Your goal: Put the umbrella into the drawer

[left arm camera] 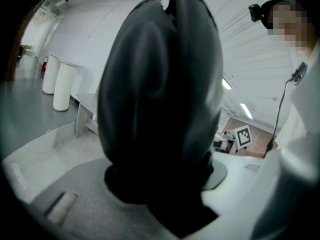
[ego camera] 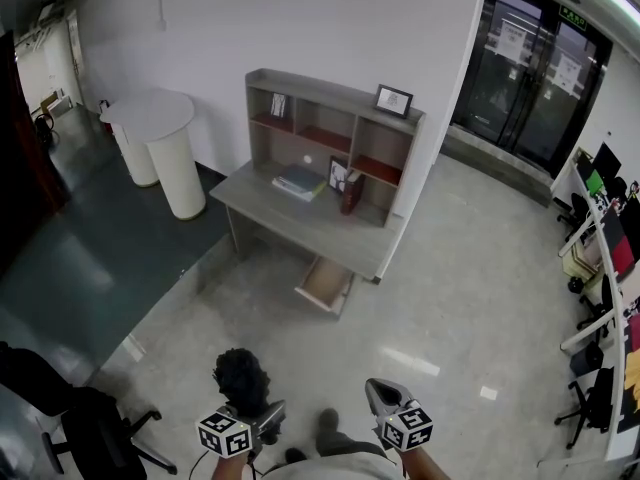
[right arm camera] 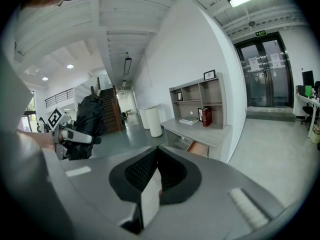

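One worktop (ego camera: pixel 272 208) stands by the wall, carrying one shelf unit (ego camera: pixel 330 118) at its back. Under its front edge there is one drawer (ego camera: pixel 325 284). On the worktop are one stack of books (ego camera: pixel 299 181), one small framed picture (ego camera: pixel 338 175) and one red book (ego camera: pixel 352 193). Above it sits one picture frame (ego camera: pixel 393 99). Left of the worktop stand two white round pedestals (ego camera: pixel 176 168). In front of it are two grippers, the left hand-held gripper (ego camera: pixel 262 415) and the right hand-held gripper (ego camera: pixel 376 390), one black umbrella (ego camera: pixel 240 376) and one black office chair (ego camera: pixel 100 428).

Head view high, steeply down, desk (ego camera: pixel 300 218) far. Right gripper view low, shares desk. Left gripper view against umbrella (left arm camera: pixel 160 99).
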`<state>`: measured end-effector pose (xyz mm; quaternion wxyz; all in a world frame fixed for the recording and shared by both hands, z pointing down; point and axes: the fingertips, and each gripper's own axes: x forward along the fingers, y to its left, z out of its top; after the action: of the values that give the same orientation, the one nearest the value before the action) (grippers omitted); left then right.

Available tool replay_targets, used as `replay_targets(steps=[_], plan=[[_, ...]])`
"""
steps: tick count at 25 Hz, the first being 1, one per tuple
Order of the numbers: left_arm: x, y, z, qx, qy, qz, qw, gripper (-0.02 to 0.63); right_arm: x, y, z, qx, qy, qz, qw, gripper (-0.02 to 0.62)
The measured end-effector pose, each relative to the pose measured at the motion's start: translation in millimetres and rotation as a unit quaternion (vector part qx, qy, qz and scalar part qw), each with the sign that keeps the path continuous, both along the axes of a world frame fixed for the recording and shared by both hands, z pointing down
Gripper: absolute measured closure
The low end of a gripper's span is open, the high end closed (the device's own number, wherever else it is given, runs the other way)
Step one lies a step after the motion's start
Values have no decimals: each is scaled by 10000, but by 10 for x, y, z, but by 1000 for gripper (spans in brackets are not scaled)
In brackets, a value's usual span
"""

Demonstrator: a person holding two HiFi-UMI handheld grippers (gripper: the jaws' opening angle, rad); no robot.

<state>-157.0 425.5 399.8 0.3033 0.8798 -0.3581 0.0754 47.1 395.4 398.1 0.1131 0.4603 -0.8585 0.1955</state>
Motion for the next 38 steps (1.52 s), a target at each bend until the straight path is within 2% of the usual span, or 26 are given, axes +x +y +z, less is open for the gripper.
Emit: replay_targets(steps=[21,29,38], plan=[[458,-1375,160,-151,-35,-484,9987,390,417,-1593,231,-127,-114,-409,9990,591],[698,-1739,192,-195,-17,-602,9980,390,641,-1949,314,-189,-108,-512,9985,591],[872,-1933,230,-255,-41,-504,9984,390,770,-2169,359,-243,-128,-477,9985,591]])
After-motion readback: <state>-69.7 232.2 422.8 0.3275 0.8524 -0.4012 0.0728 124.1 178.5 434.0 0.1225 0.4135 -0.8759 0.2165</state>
